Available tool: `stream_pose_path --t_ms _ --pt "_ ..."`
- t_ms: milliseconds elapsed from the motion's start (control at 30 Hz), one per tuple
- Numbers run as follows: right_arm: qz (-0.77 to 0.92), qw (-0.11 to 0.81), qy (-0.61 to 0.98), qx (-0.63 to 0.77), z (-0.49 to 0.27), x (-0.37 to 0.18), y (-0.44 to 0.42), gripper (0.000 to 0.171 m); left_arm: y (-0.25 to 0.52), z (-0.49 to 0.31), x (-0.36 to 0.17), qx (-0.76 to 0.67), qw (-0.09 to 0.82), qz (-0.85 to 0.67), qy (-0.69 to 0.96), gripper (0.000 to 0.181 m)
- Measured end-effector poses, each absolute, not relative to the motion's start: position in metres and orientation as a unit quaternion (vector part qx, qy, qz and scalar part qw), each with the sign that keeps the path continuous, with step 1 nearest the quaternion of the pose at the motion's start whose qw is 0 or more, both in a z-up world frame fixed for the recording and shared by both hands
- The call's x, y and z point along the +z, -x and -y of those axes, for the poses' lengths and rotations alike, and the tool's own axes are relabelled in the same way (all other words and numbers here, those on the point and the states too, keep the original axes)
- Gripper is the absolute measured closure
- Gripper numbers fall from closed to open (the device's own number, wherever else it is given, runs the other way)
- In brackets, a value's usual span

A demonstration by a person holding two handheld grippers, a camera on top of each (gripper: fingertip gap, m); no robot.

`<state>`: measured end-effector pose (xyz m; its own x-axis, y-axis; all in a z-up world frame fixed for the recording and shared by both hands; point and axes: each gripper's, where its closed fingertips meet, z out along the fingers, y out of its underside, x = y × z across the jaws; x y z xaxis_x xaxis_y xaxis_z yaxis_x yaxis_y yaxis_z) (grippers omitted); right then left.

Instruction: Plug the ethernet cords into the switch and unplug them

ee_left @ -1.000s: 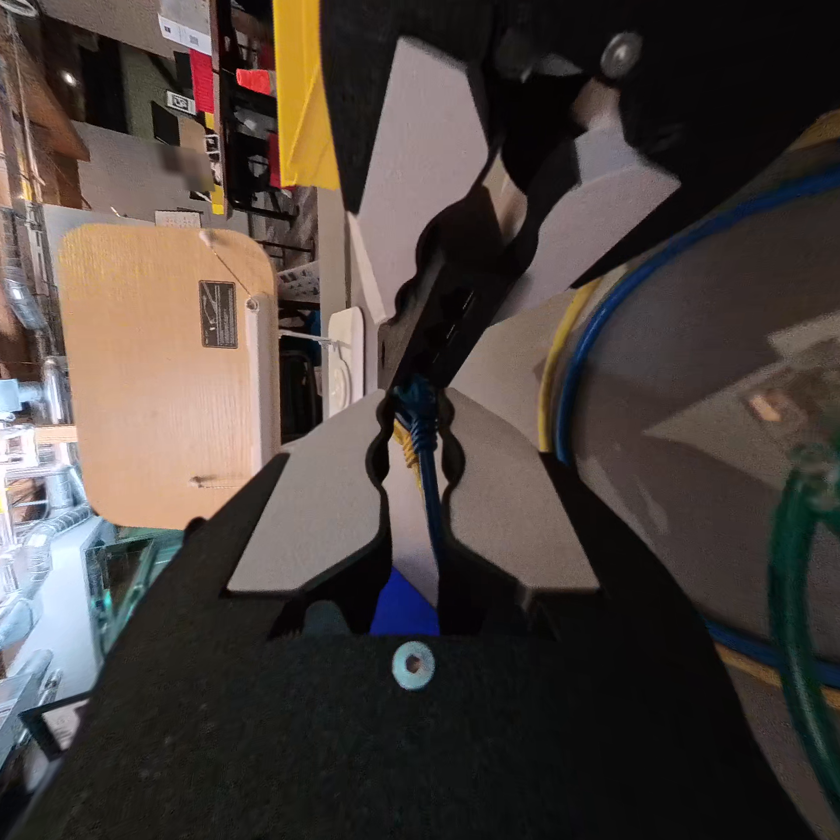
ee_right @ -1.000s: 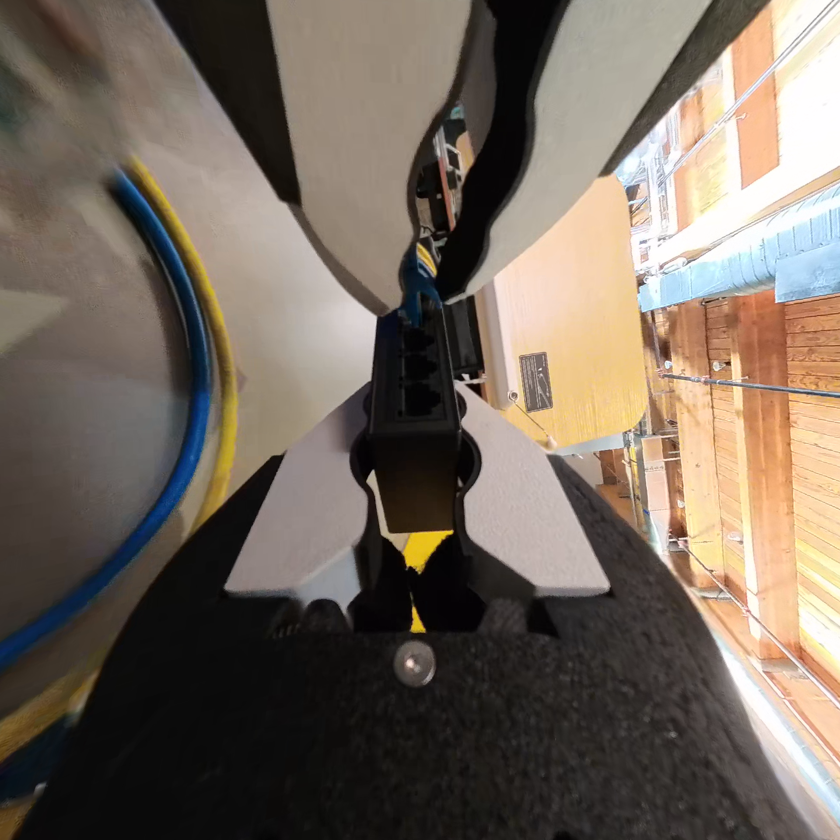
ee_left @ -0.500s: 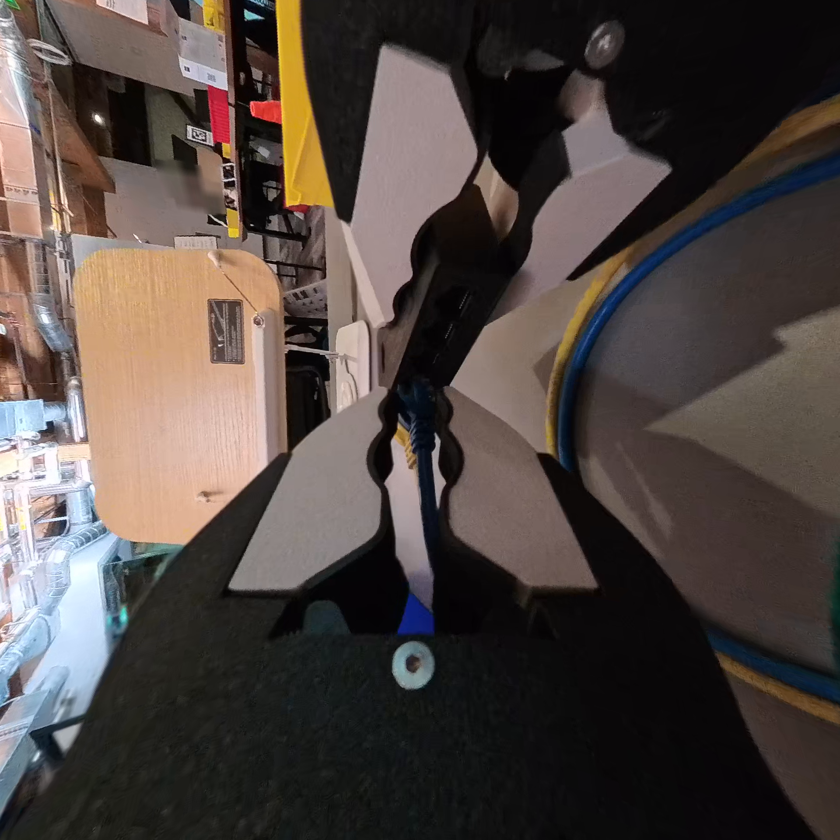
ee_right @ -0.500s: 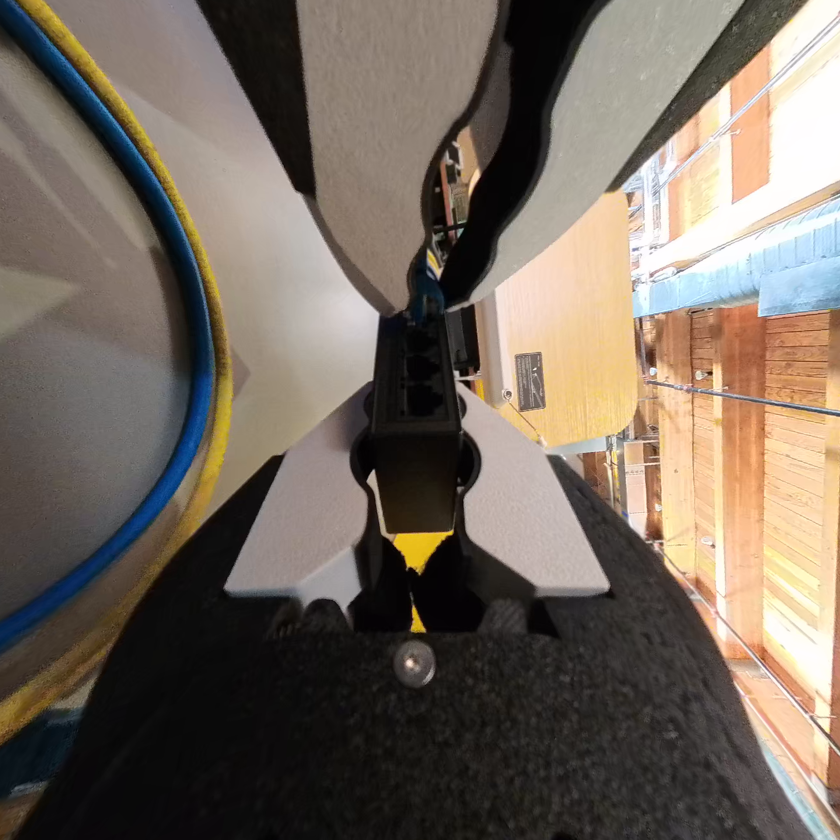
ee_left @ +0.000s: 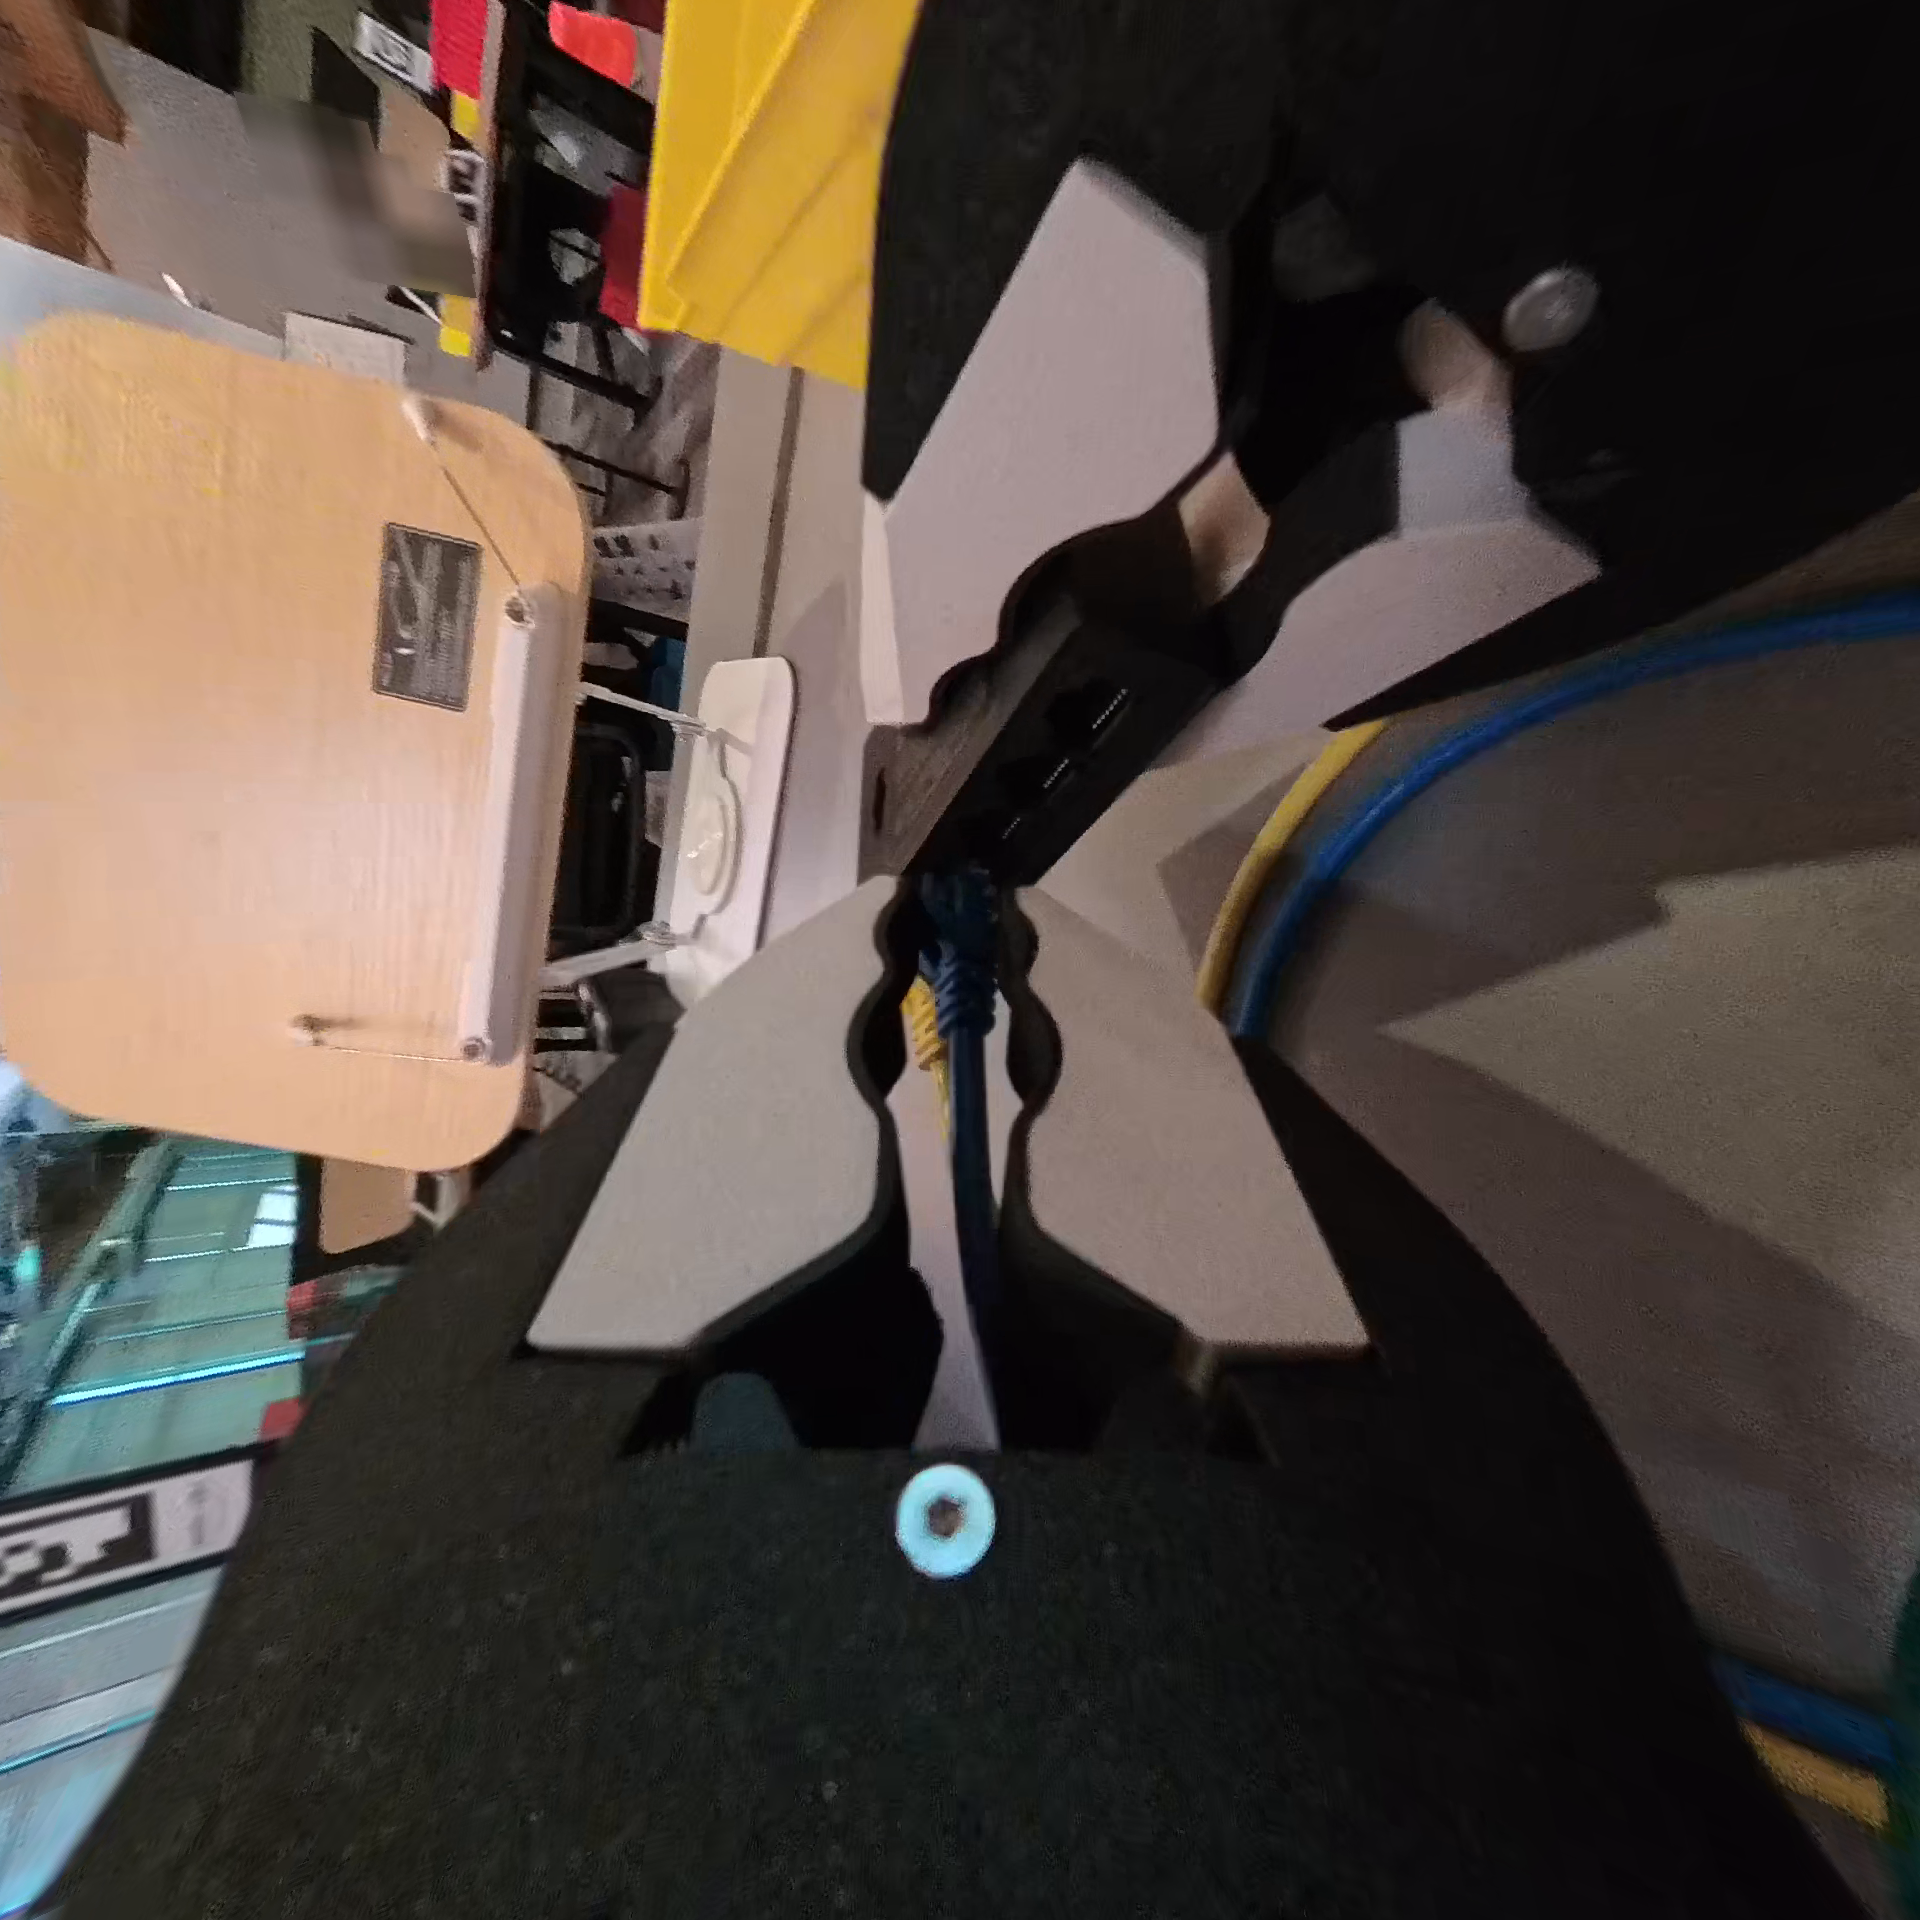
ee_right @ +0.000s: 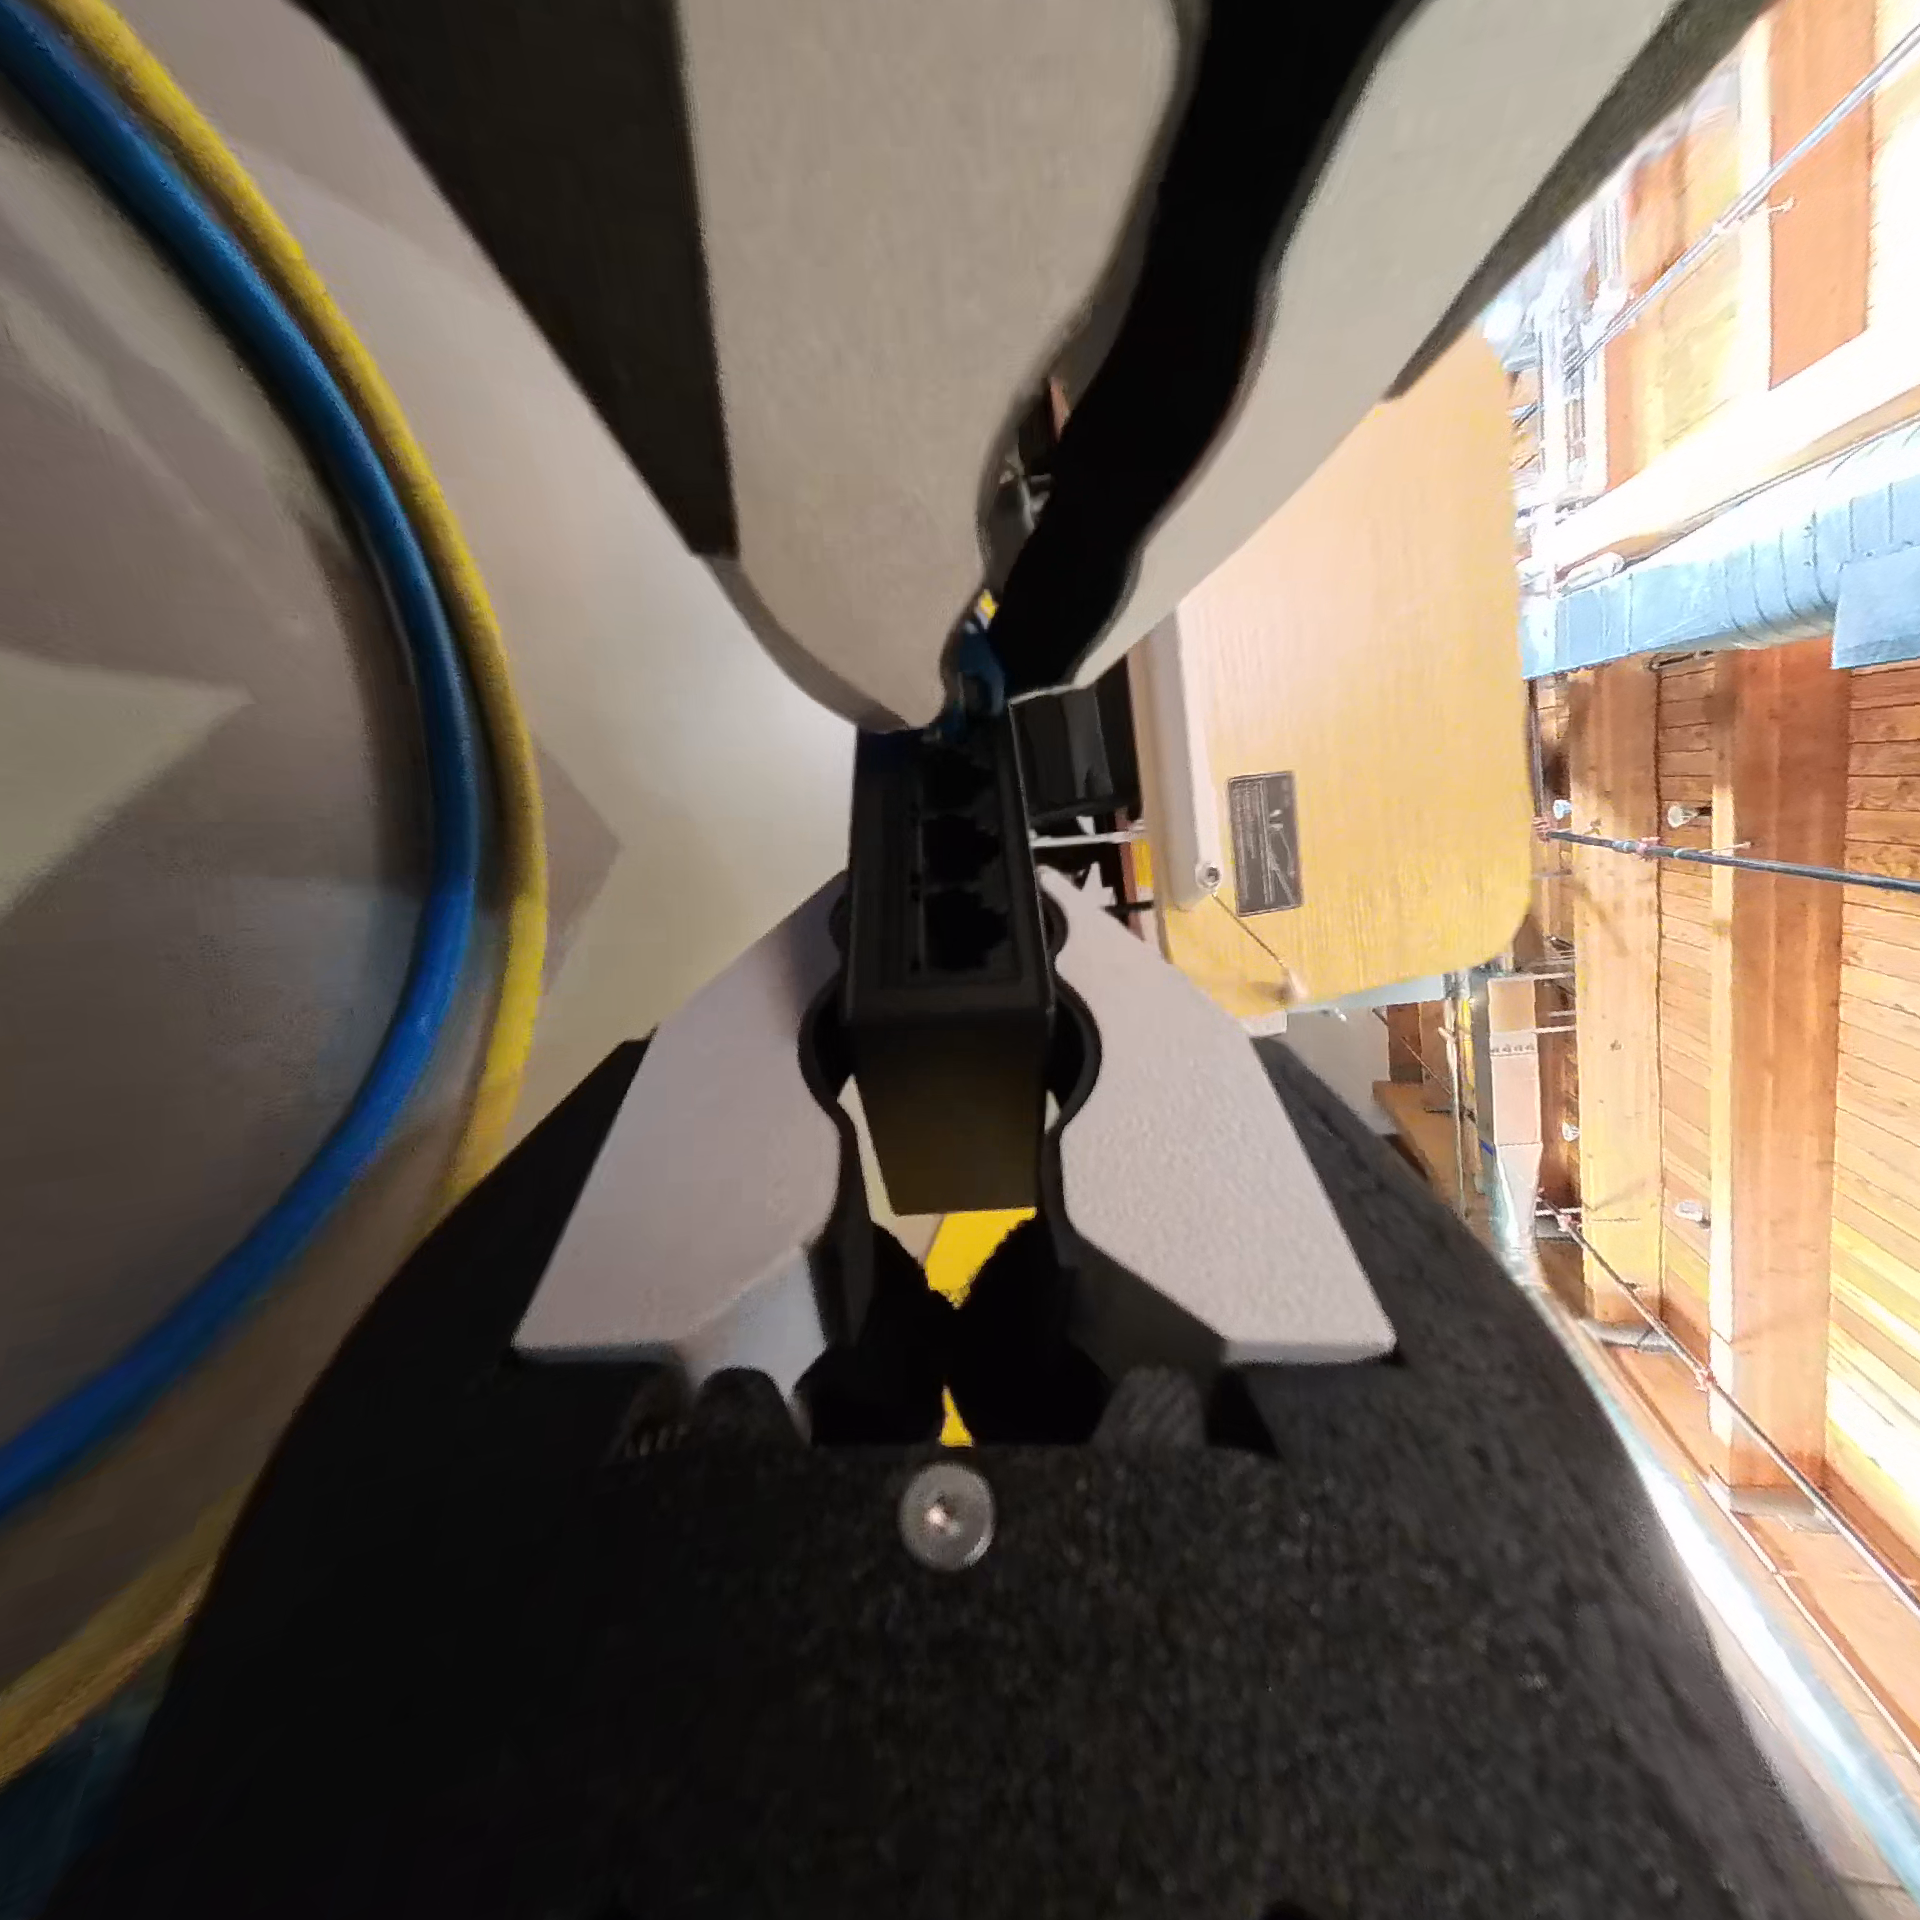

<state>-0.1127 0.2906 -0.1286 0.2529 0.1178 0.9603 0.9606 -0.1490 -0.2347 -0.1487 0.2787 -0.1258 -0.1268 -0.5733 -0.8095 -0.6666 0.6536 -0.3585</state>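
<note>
My left gripper (ee_left: 954,925) is shut on the plug end of a blue ethernet cord (ee_left: 971,1091), whose plug meets an end port of the black switch (ee_left: 1049,758). A yellow cord plug (ee_left: 925,1023) hangs just behind the blue one. My right gripper (ee_right: 945,935) is shut on the black switch (ee_right: 951,977) and holds it in the air, ports facing up in the right wrist view, with three ports empty. The left gripper comes in from the top in the right wrist view, with the blue plug (ee_right: 975,681) at the switch's far end.
Blue (ee_right: 436,665) and yellow (ee_right: 514,727) cords loop over a grey table (ee_right: 156,831). A wooden tabletop (ee_left: 239,748) and a yellow bin (ee_left: 769,166) stand behind. Wooden walls (ee_right: 1766,935) show in the right wrist view.
Both views have shifted and swung slightly. The grips on cord and switch are unchanged, and the blue plug stays at the end port.
</note>
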Motion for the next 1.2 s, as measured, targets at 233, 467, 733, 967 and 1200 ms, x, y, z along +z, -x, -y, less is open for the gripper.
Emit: stream_pose_path --t_ms 233,467,733,967,1200 --pt "0.421 0.493 0.616 -0.446 -0.29 -0.124 0.106 0.144 0.166 -0.269 -0.117 -0.136 0.461 -0.689 0.543 0.165" --pt "0.431 0.488 0.612 -0.448 -0.291 -0.125 0.113 0.144 0.177 -0.272 -0.12 -0.195 0.423 -0.655 0.595 0.176" --pt "0.426 0.481 0.638 -0.425 -0.294 -0.133 0.115 0.143 0.182 -0.27 -0.121 -0.164 0.412 -0.664 0.602 0.176" --pt "0.429 0.481 0.655 -0.395 -0.296 -0.141 0.125 0.144 0.191 -0.268 -0.126 -0.175 0.395 -0.67 0.604 0.176" --pt "0.446 0.473 0.656 -0.385 -0.288 -0.136 0.134 0.144 0.18 -0.272 -0.122 -0.046 0.497 -0.734 0.461 0.151"
